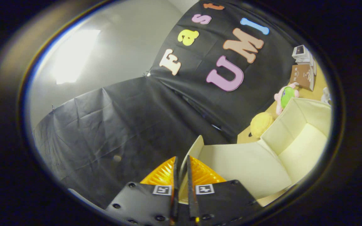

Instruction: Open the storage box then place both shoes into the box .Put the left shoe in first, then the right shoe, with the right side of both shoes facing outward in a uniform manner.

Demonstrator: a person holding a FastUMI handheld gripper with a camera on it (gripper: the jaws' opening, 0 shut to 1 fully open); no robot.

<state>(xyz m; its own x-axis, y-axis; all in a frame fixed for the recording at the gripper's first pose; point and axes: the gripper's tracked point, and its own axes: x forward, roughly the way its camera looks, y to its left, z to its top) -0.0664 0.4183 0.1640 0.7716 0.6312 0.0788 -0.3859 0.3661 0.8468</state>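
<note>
From the gripper view, my gripper (pixel 181 163) has its fingers clenched nearly together on the thin edge of the storage box lid (pixel 247 166), which runs up between them and swings off to the right. The lid looks lifted well back, and the open storage box (pixel 303 138) sits beyond and to the right of the fingers, its cream interior bare. I judge the opening step is nearly done.

The grip is only on a thin lip, so I worry it may slip out and the lid drop shut. Pulling further could drag or tip the light box toward the yellow plush (pixel 260 124) and the green-and-pink toy (pixel 286 97) just behind it.
</note>
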